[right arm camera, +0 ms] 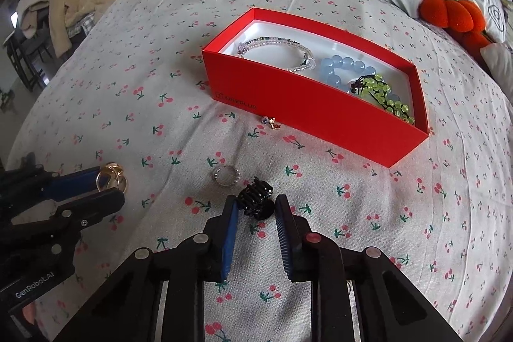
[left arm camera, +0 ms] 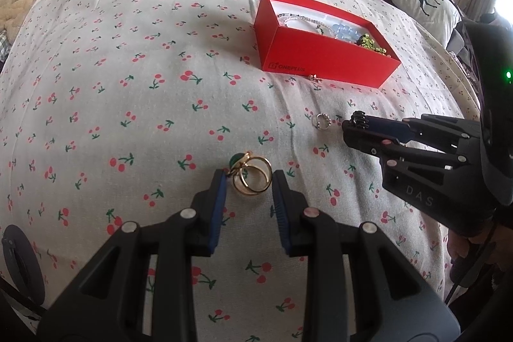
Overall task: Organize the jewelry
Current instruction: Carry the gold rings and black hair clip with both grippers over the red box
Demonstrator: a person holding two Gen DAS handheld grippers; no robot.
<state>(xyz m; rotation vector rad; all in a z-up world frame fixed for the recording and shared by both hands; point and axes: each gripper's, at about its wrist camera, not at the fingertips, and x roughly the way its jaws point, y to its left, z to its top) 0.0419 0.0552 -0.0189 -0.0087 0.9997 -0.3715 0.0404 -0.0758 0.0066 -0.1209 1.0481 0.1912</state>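
Claws both open: left claw around gold rings, right claw around black hair clip.

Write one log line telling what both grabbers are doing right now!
left gripper: open around gold rings | right gripper: open around black hair clip | red box: holds bracelets

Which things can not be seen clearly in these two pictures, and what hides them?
- Red box contents, left wrist view: the near wall covers most of the bracelets.
- Small charm beside the box, both views: too small to identify.
- Gold rings, right wrist view: partly behind the left gripper.
- Black hair clip, left wrist view: mostly hidden by the right gripper.
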